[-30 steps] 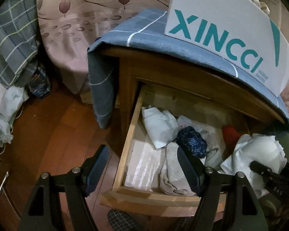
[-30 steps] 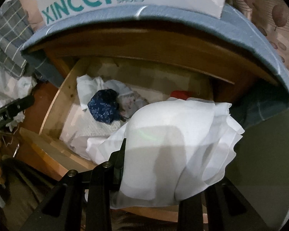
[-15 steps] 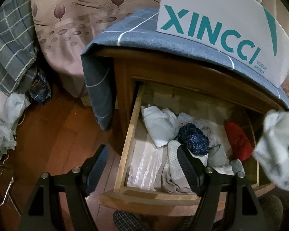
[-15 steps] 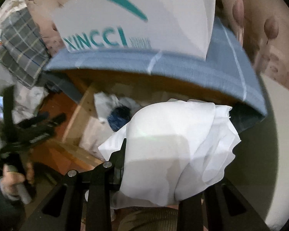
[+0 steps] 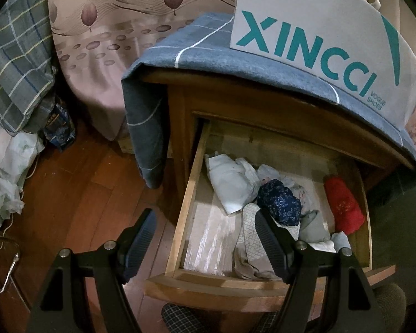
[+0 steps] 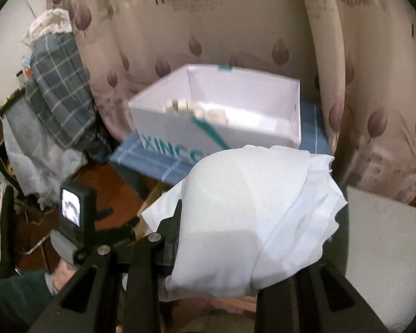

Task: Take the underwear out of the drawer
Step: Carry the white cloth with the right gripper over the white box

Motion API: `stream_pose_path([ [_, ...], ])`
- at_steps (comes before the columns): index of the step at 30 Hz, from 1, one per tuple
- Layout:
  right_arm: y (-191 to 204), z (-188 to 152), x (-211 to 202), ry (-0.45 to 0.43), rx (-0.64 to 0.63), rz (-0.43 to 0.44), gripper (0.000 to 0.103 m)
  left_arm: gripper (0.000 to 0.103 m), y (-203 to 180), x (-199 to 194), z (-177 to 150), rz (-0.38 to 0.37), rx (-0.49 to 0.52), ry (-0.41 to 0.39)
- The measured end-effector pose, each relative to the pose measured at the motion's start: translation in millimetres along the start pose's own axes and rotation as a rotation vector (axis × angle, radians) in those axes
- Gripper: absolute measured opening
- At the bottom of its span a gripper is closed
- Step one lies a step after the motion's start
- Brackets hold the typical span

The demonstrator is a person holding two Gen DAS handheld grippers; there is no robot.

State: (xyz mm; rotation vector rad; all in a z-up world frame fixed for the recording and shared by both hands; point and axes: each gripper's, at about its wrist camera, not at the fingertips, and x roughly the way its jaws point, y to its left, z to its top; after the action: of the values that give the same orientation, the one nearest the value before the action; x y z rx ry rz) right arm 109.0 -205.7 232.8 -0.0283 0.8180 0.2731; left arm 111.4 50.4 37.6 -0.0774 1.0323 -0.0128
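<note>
Left wrist cam: left claw point(image 5: 205, 240) spread wide with nothing in it, hovering over the open drawer point(image 5: 185, 208). Navy bundle point(image 5: 279, 202) and red bundle point(image 5: 344, 205) sit inside the drawer; the drawer's right end is cut off.

Right wrist cam: right claw point(image 6: 222, 249) pinching white underwear point(image 6: 252, 213), in front of the blurry shoebox point(image 6: 216, 116). The cloth hides its fingertips.

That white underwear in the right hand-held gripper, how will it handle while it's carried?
Probably floppy: the white underwear drapes in loose folds over the right hand-held gripper and hides its fingertips. Likely light, since thin layered edges fan out at its right side. It could snag or slip, as much of the cloth hangs free of the pinch.
</note>
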Motion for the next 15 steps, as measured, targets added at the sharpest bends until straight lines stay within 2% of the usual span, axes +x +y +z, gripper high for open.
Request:
stream_pose_path([
  [8,-9.7,60.7,-11.8,-0.093,0.038,-0.019,0.026,0.076,4.3,-5.1,-1.3,0.008,-0.015,-0.023],
  [15,-33.5,114.3,29.2,-0.084,0.090,-0.081,0.027,0.076,6.8,-6.1,-1.2,0.004,-0.022,-0.024],
])
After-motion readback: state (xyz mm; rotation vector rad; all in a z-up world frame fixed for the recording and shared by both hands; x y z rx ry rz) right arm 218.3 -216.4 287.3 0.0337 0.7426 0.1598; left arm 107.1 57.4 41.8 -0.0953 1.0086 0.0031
